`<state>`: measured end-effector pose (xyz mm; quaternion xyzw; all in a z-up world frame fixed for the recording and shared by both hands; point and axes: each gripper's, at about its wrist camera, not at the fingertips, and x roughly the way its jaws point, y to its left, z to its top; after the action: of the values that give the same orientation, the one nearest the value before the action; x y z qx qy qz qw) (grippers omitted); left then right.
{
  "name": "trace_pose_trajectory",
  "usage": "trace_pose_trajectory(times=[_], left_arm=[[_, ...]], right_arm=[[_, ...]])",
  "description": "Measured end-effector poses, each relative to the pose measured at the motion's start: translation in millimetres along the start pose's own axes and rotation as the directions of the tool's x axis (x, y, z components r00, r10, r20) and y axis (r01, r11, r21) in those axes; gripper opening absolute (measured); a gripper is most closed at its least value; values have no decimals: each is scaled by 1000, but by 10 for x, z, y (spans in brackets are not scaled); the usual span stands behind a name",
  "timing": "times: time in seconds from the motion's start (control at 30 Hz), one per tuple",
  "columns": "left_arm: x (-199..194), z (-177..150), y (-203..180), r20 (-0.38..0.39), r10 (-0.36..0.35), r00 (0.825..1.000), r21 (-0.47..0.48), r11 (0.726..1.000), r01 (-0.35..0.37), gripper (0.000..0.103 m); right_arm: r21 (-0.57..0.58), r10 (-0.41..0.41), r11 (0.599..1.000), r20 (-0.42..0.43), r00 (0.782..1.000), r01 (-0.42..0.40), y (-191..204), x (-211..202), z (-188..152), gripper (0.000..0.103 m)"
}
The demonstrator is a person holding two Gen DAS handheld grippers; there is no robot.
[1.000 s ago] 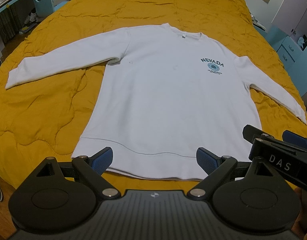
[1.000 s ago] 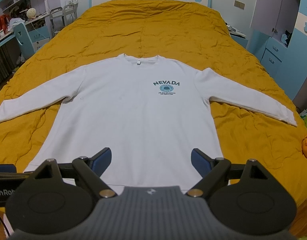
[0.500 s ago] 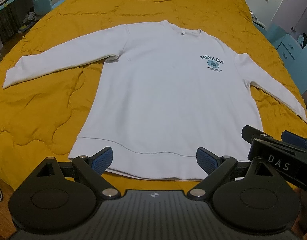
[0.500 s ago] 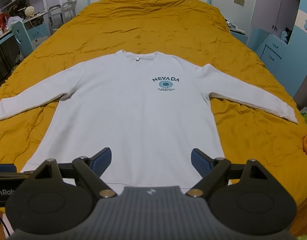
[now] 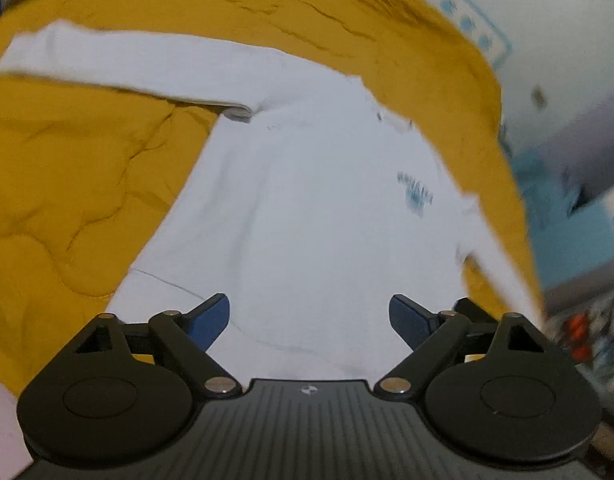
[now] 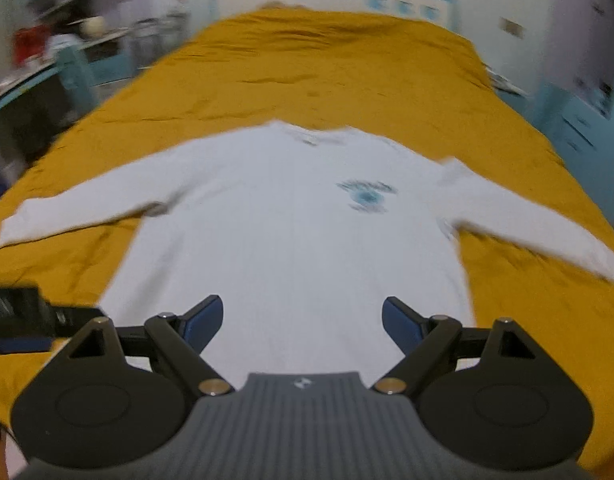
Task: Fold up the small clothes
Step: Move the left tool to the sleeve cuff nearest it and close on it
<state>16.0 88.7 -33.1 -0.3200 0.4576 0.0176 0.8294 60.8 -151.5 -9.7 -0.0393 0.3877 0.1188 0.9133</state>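
Observation:
A white long-sleeved sweatshirt lies flat, front up, on a mustard-yellow quilt, sleeves spread to both sides, with a small blue chest print. Both views are blurred by motion. My left gripper is open over the hem's left part, nothing between its blue pads. My right gripper is open above the hem's middle, also empty. The left gripper's black body shows at the left edge of the right wrist view.
The yellow quilt covers a wide bed. A blue-and-white headboard stands at the far end. Shelves and a desk line the left side, blue drawers the right.
The left gripper has swung left and tilted, so the shirt now runs diagonally in its view. The right gripper has dropped lower and moved in toward the hem. Both stay open.

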Motion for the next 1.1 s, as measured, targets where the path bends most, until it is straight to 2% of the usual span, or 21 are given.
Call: trace_pose_trajectory(times=[0.13,0.2,0.3,0.4,0.43,0.53,0.57,0.7,0.77,0.9,0.93,0.97,1.0,1.03,1.1], left_arm=[[-106,215,322,98,-22,995,-29,999,25,101],[-163,352,547,183,-47,982,-55,997,58,101],[-228,630,1025,293,-72,953,-174,976,127,100],[-225,864,1582,436,-49,899,-335,918,212,100],[-196,925,1732,454,-30,891,-375,900,221,100],[-36,1164,2099,462,34,886,-460,863,207,100],[5,1216,2203,471,61,880,-483,852,200,100],[175,1378,2587,524,179,833,-583,788,197,100],[258,1441,2699,503,256,825,-645,747,161,100],[380,1547,2881,521,309,796,-672,723,160,99],[418,1564,2914,532,317,785,-672,722,164,99],[449,1564,2953,540,312,782,-669,722,174,99],[477,1592,2963,540,317,780,-675,717,175,97],[518,1620,2982,548,327,770,-679,712,181,92],[576,1669,3028,566,335,753,-683,702,201,70]], right_arm=[[-12,119,993,110,987,-118,155,167,174,83],[-36,183,983,142,973,-180,248,297,216,83],[-120,231,967,28,972,-227,495,584,315,83],[-189,229,957,37,973,-218,727,769,318,83],[-204,230,955,48,972,-216,803,826,323,83],[-206,248,950,49,968,-233,952,1039,391,83],[-199,255,949,35,966,-243,1002,1129,428,83],[-148,272,952,10,962,-268,1109,1353,462,83],[-137,282,950,0,960,-279,1154,1408,447,83],[-155,301,942,-14,954,-299,1237,1539,397,83],[-161,298,941,-23,954,-298,1257,1570,383,83],[-169,297,939,-35,954,-299,1280,1610,369,83],[-173,297,938,-48,954,-301,1305,1648,358,83],[-173,299,937,-56,953,-304,1318,1677,343,83],[-173,301,935,-70,951,-308,1343,1715,314,83]])
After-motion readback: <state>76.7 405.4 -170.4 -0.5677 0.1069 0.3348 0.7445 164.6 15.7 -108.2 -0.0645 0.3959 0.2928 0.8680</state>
